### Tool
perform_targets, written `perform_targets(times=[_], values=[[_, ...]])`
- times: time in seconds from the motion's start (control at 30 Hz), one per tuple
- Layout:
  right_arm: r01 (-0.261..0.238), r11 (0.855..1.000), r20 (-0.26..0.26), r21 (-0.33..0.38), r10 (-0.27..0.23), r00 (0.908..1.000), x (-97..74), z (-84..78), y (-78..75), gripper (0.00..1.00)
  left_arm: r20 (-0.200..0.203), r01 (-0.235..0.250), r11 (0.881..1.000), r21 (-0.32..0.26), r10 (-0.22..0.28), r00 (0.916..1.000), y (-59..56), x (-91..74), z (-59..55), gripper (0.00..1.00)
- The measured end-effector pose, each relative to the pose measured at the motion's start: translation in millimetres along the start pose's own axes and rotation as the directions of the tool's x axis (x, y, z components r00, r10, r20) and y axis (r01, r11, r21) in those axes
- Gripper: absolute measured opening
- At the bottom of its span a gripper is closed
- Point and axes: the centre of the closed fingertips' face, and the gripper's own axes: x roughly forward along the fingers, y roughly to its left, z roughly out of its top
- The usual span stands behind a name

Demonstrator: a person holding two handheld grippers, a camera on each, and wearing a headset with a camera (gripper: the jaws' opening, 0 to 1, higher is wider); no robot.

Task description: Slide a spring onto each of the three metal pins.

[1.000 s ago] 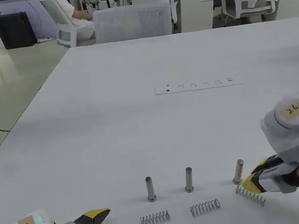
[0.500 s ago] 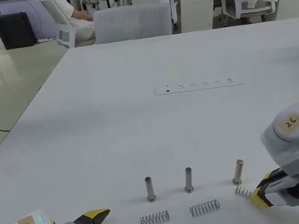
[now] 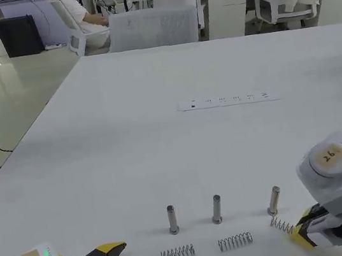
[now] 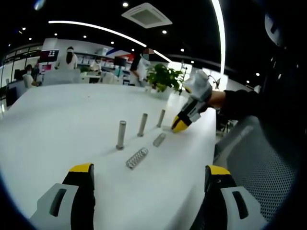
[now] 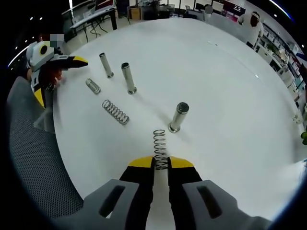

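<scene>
Three metal pins stand upright in a row on the white table (image 3: 159, 136): left pin (image 3: 172, 220), middle pin (image 3: 217, 209), right pin (image 3: 274, 201). Two springs lie loose in front of them, the left one (image 3: 177, 253) and the middle one (image 3: 235, 241). My right gripper (image 5: 160, 164) is shut on one end of a third spring (image 5: 159, 143), which points toward the right pin (image 5: 178, 117) and stops just short of its base. In the head view this gripper (image 3: 302, 232) sits near the table's front edge. My left gripper (image 4: 149, 170) stands open with nothing between its fingers, at the front left (image 3: 106, 252).
A flat white strip with sockets (image 3: 228, 100) lies mid-table, beyond the pins. Office chairs (image 3: 152, 26) and desks stand past the far edge. The table's near edge runs close under both grippers, with a grey mesh chair (image 5: 33, 158) below it.
My right gripper has drawn back toward the front edge, away from the right pin, with the spring in its jaws. The left gripper has stayed put.
</scene>
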Motion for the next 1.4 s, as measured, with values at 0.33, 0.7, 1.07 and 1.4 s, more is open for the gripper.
perform_targets(times=[0.33, 0.7, 1.07, 1.4], values=[[0.007, 1.000, -0.001, -0.004, -0.008, 1.0000, -0.5, 0.0, -0.1, 0.07, -0.004, 0.004, 1.000, -0.001, -0.004, 1.0000, -0.6, -0.3, -0.8, 0.92], [0.005, 1.000, 0.012, 0.021, -0.005, 0.9999, -5.5, 3.2, 1.0, 0.07, 0.019, -0.001, 1.000, -0.010, 0.001, 0.9998, 0.6, -1.8, 3.6, 0.91], [-0.023, 1.000, 0.043, 0.013, 0.022, 0.9988, -16.9, 13.1, 13.9, 0.07, 0.023, 0.008, 1.000, 0.006, -0.008, 0.9997, -1.1, -2.2, 5.3, 0.84], [-0.070, 0.997, 0.038, -0.041, 0.072, 0.9967, -23.9, 20.5, 37.5, 0.07, -0.011, 0.092, 0.995, 0.047, -0.092, 0.9957, -19.2, 0.0, 3.5, 0.70]])
